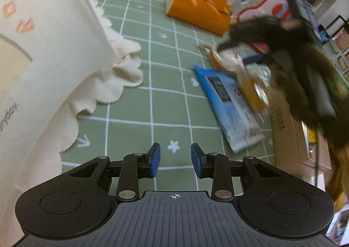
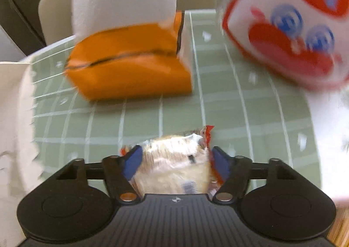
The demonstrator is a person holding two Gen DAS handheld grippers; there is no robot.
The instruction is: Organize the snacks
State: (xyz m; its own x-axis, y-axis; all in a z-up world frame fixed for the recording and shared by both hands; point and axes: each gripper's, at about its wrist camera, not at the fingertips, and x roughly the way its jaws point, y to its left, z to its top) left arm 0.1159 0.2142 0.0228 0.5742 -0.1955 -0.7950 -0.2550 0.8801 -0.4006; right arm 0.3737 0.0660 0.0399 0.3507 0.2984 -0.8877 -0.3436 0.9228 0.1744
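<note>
Our right gripper [image 2: 174, 163] clamps 1 wrapped snack [image 2: 174, 168]; left gripper [image 1: 175, 157] hangs narrow, empty. Blue packet [image 1: 231, 105] at 2 o'clock remains unsorted.

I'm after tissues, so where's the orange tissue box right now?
The orange tissue box sits at the table's far side, left of the red-and-white bag.
</note>
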